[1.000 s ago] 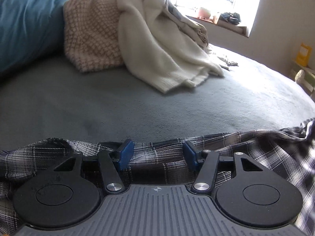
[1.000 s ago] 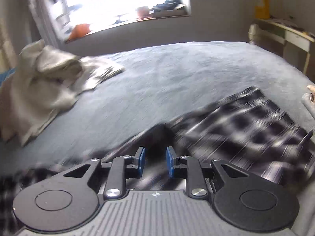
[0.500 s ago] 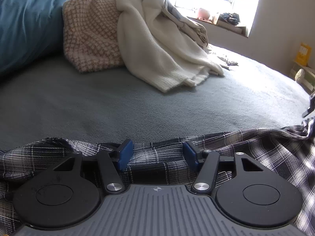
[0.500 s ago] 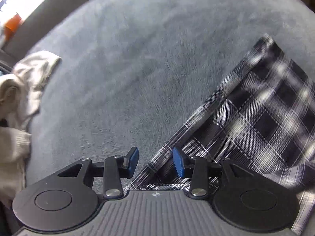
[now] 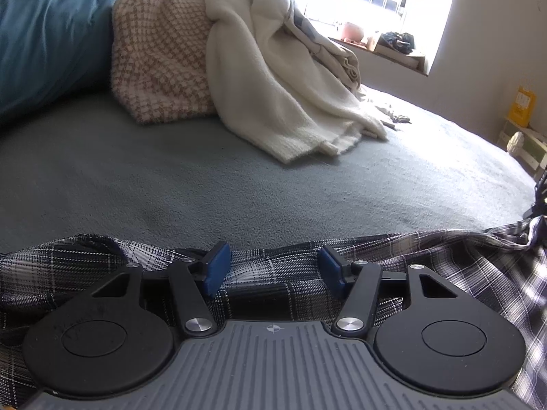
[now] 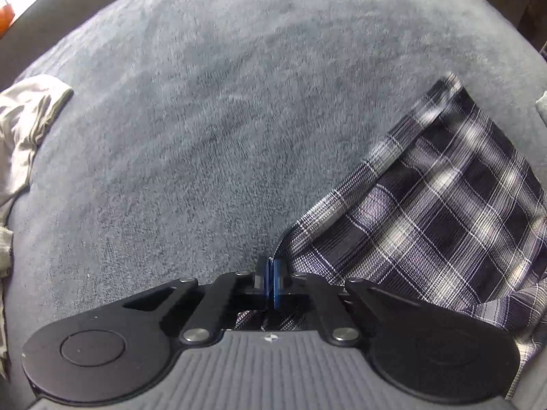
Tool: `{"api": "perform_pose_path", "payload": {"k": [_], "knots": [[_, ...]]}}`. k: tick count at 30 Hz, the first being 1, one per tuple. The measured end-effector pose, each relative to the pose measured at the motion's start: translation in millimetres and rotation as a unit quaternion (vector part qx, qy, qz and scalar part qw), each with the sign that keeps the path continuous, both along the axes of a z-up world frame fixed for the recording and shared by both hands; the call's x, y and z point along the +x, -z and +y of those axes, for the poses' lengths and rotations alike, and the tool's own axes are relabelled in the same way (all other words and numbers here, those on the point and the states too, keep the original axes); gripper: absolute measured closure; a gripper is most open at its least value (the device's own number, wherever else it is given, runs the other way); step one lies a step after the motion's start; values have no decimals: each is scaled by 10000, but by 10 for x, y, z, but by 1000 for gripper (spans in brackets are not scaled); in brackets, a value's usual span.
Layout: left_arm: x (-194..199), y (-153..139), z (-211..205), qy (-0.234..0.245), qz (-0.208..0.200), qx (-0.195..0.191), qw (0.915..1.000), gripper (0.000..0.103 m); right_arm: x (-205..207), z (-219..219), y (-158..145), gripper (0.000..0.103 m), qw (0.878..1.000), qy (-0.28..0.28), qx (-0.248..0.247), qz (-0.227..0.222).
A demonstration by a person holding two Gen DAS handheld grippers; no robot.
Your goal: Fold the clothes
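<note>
A grey-blue bedcover fills most of both views, a broad plush surface running back to a bright window at 1 o'clock in the left wrist view; a blue duvet bulks up at 10 o'clock along its far edge; against that leans a houndstooth knit in beige and brown, and draped over its right side a cream sweater spills down toward the centre of the bed, with a paler grey-beige garment bunched behind it at 12 o'clock.

The plaid shirt, black and white checks, lies along the near edge of the bed from 9 to 3 o'clock in the left wrist view; in the right wrist view it spreads from the centre out to 3 o'clock, one straight edge running diagonally up to 1 o'clock.

The left gripper sits low over the shirt's rumpled upper edge, blue pads spread wide with cloth lying between and beneath them, nothing pinched; the right gripper has its blue pads pressed together on the shirt's edge at a corner of the fabric, the cloth fanning away from the pinch toward 2 o'clock.

A crumpled beige cloth lies at 9 o'clock in the right wrist view, well apart from the shirt.
</note>
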State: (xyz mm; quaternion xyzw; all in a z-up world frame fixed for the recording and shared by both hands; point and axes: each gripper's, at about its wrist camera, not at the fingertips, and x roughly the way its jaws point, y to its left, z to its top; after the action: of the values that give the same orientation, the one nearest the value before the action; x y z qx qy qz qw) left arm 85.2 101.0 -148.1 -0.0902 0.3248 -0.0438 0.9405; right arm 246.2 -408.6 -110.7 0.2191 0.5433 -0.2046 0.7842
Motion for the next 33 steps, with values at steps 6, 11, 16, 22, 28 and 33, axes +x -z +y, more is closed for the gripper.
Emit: {"api": "perform_pose_path", "payload": {"k": [6,11,16,22,28,33], "knots": [[-1,-1,-9,11,-2,62,10000,45,-159,-184,-72,102,9978,241,239,-569],[-1,-4,-21,-8,3,91,10000,45,-294,-341,-132,97,9926,442,445,-1044],[-2,6,-42,-62,-17,104,9999,44,-943,-616,-593,80,9887,353,79,-1453],[8,9,-84,-152,-14,191,9997,43,-1954,-864,-759,73,9817,764,403,-1699],[17,14,-115,-235,-28,263,9994,43,-2452,-523,-596,62,9901,78,79,-1401],[10,20,-124,-242,-62,311,9992,43,-2659,-124,-474,55,9858,-788,-490,-1400]]}}
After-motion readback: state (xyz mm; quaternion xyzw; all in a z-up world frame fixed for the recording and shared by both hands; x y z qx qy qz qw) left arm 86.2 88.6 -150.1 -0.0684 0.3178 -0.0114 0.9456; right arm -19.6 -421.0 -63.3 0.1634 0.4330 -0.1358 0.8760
